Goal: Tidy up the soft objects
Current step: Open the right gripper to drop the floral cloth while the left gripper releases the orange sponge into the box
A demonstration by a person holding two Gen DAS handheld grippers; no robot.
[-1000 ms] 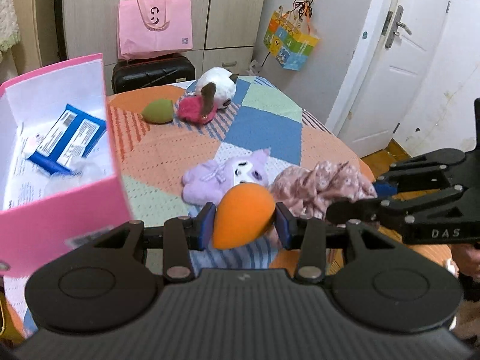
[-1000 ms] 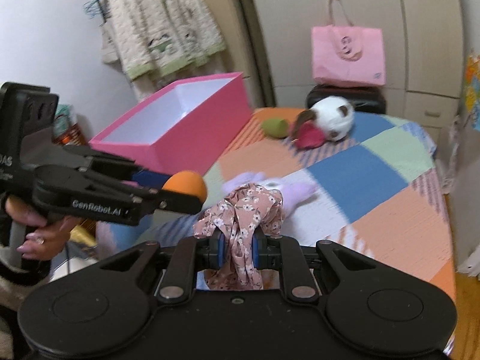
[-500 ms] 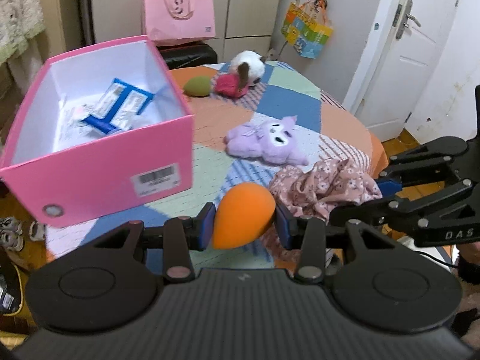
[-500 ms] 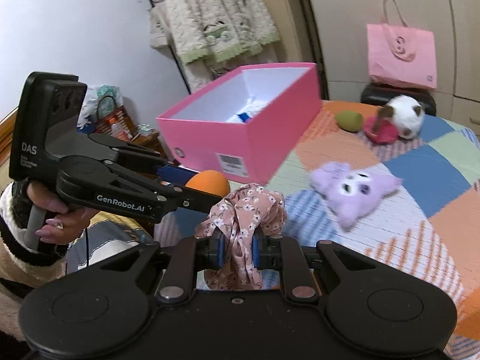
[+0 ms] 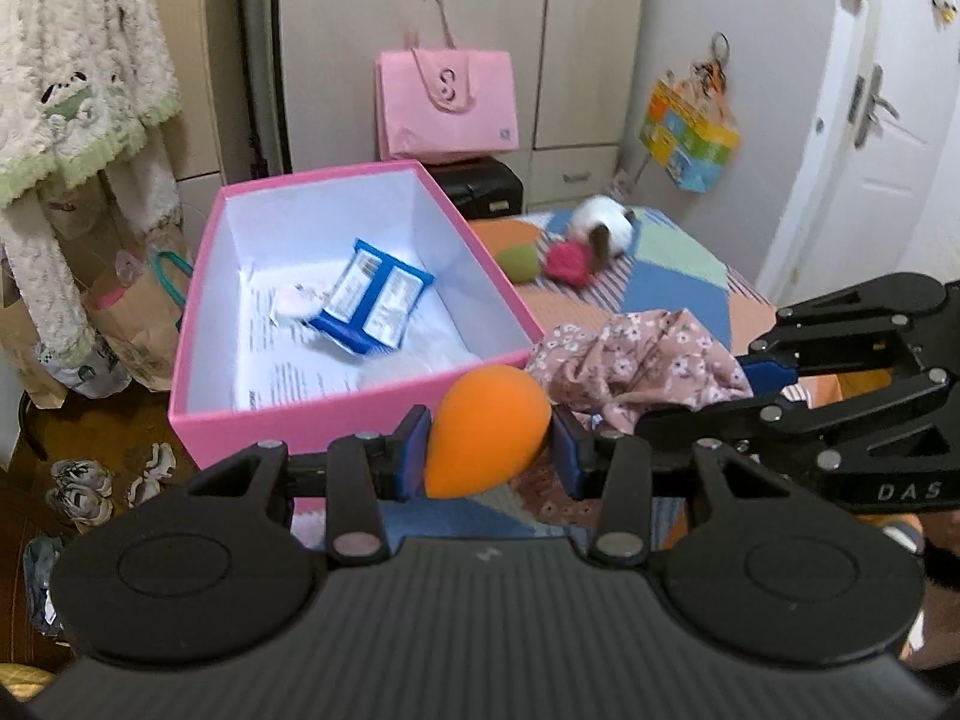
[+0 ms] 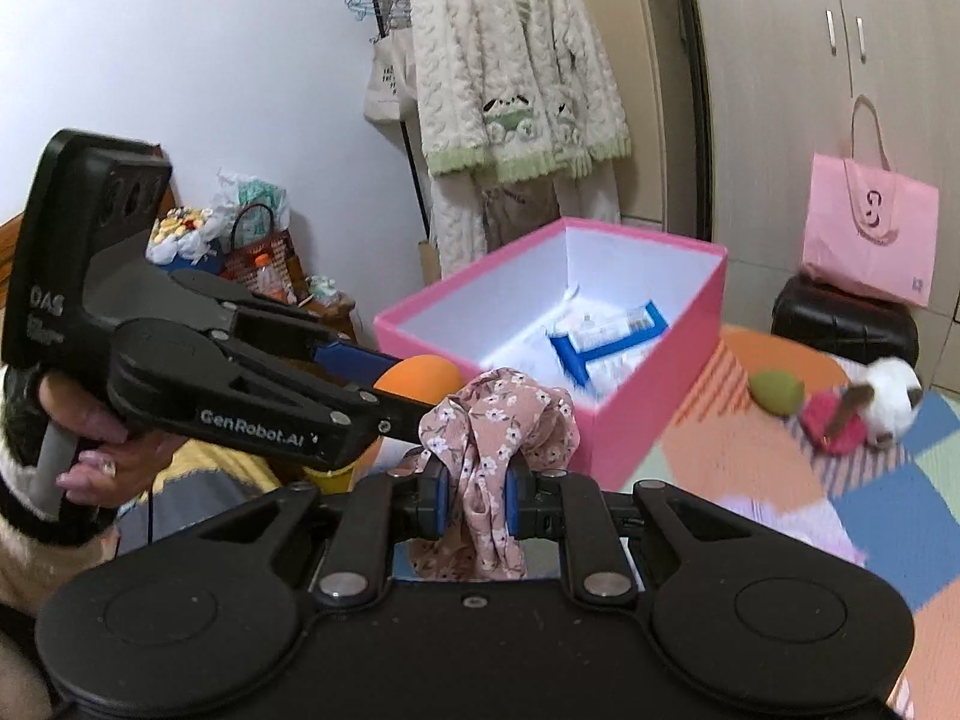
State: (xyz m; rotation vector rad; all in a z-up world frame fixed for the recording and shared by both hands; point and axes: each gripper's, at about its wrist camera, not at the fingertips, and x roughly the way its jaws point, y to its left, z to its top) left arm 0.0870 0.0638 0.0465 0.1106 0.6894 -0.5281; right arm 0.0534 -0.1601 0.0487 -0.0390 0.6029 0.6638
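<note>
1. The left gripper [image 5: 489, 444] is closed on an orange egg-shaped sponge [image 5: 486, 429], its blue pads pressing the sponge's two sides.
2. The sponge's long axis runs diagonally: the rounded fat end sits low toward the camera, and the narrower end tips up and away toward the pink box [image 5: 336, 414].
3. The sponge hangs just in front of the pink box's near wall, close to its right corner, above the patchwork tablecloth [image 5: 672, 294].
4. The right gripper [image 6: 474, 498] is closed tight on a pink floral fabric piece [image 6: 498, 420], leaving only a narrow gap filled by cloth.
5. The fabric bunches above the pads and trails below them, so its length runs roughly vertical; it hangs just before the pink box's near corner.
6. Inside the pink box lie a blue-and-white packet [image 5: 375, 303] and printed paper [image 5: 288, 378]; the packet's long side slants across the floor of the box.
7. Beyond the pink box, on the tablecloth, a green sponge [image 5: 519, 261], a magenta soft item [image 5: 567, 261] and a white plush toy [image 5: 603, 228] sit close together.
8. A pink tote bag [image 5: 447, 99] stands behind the pink box, on a black case [image 5: 480, 189].
</note>
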